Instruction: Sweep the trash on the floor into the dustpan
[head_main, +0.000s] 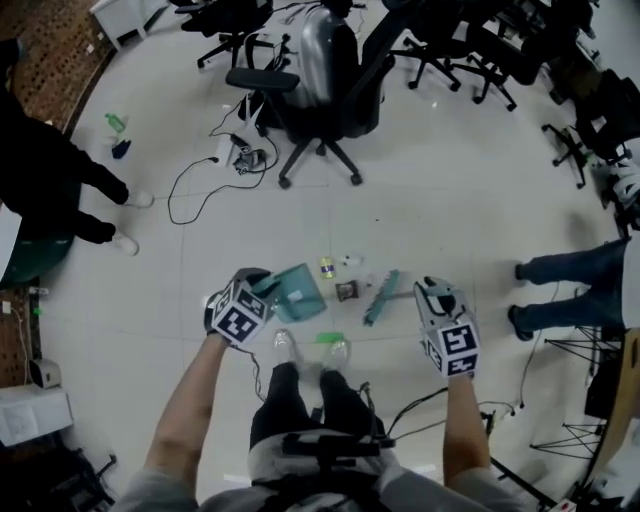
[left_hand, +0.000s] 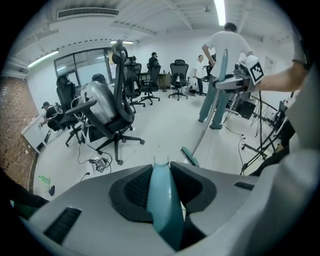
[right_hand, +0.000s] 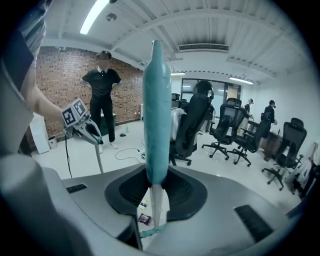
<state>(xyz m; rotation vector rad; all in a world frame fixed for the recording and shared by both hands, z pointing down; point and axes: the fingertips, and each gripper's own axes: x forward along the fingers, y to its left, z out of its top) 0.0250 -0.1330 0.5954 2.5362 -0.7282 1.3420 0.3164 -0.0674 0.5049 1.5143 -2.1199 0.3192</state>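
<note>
Two grips: left tool (left_hand: 161, 169) clamps the dustpan handle (left_hand: 162, 205), right tool (right_hand: 156, 189) the broom handle (right_hand: 156, 110); trash (head_main: 347, 291) indistinct.

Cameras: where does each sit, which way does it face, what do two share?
Head view: on the head, steeply down at dustpan, broom, trash; forearms, legs, left gripper, right gripper show.
Left gripper view: on that gripper, towards chairs; its jaws grip the dustpan handle.
Right gripper view: on that gripper, towards a brick wall; its jaws grip the broom handle.
Shared: each gripper view shows the other gripper.
</note>
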